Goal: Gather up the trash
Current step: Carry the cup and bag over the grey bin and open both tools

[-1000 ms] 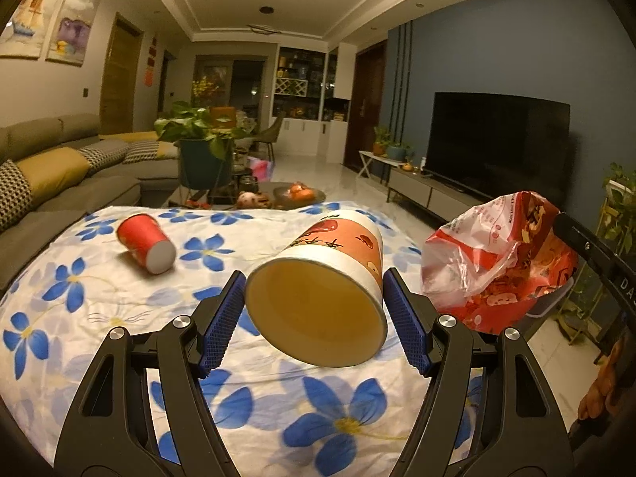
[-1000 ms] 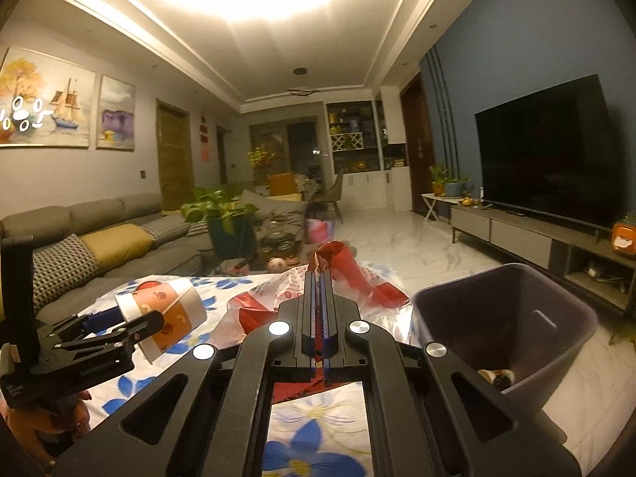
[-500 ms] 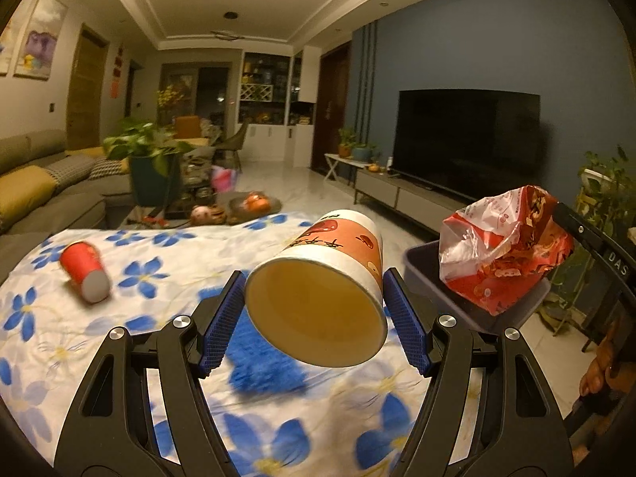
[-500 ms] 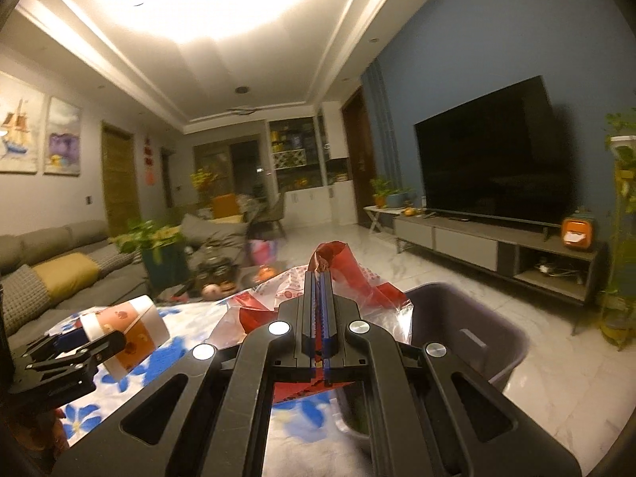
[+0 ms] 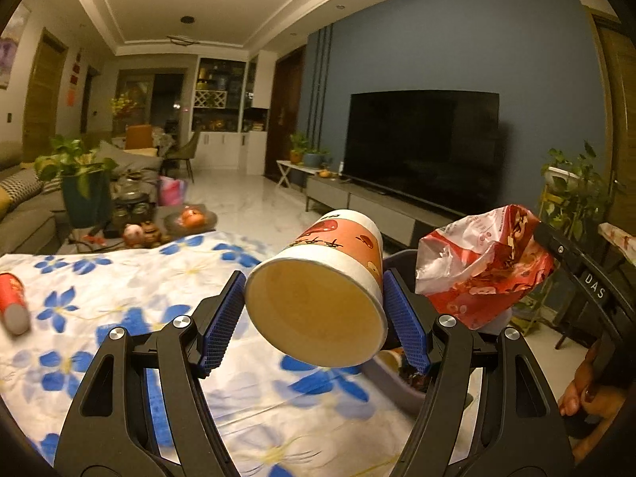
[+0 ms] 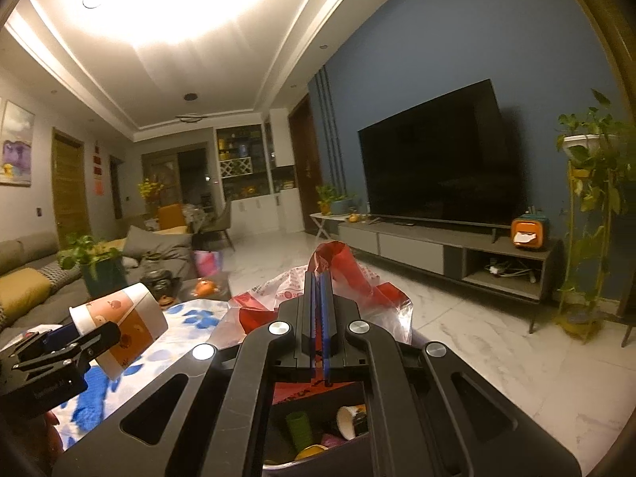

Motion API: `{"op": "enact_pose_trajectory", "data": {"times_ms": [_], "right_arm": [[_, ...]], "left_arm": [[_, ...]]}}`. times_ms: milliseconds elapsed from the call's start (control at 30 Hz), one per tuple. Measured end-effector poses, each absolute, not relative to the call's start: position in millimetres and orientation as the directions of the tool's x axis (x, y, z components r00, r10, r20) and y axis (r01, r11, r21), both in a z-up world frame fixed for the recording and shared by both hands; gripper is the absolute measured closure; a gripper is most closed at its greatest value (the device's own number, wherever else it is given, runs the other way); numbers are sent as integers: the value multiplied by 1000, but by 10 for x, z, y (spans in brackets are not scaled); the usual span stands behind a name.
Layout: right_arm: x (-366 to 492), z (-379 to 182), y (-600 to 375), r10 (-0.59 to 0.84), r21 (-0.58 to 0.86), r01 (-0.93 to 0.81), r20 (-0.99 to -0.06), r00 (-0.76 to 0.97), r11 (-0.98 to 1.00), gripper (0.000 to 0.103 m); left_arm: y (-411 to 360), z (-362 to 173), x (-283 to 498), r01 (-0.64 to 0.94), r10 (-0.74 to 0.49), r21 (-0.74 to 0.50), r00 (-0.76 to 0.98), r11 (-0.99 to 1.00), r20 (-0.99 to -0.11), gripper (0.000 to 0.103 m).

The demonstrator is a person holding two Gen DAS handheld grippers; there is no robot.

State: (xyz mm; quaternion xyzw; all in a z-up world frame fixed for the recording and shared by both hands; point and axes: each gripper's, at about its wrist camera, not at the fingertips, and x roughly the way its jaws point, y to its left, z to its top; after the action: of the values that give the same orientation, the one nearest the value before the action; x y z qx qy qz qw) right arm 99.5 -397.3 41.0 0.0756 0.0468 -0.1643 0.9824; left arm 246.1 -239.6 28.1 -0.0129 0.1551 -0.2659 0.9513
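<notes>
An orange-and-white paper cup lies sideways in my left gripper, which is shut on it, mouth toward the camera. The right wrist view shows the same cup at lower left over the flowered cloth. My right gripper is shut on a red-and-white plastic bag, also seen hanging at right in the left wrist view. Below it sits a grey trash bin holding several cups and scraps; its rim shows past the table edge. A red paper cup lies on the cloth at far left.
A table under a white cloth with blue flowers fills the foreground. Sofa, potted plant and a low table with fruit stand behind. TV on a console at right, plant stand beyond. A hand grips the right tool.
Both grippers swung right, off the table toward the bin. The bag now hangs over the open bin, whose contents have come into view. The red cup slid to the left edge.
</notes>
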Motion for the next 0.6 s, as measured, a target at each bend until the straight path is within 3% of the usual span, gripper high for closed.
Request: {"op": "enact_pose_trajectory", "data": {"times_ms": [600], "right_arm": [[1129, 225, -4268, -406, 133, 425, -151, 901, 895, 100]], "left_arm": [[-3070, 54, 2635, 592, -590, -103, 742, 799, -317, 34]]}}
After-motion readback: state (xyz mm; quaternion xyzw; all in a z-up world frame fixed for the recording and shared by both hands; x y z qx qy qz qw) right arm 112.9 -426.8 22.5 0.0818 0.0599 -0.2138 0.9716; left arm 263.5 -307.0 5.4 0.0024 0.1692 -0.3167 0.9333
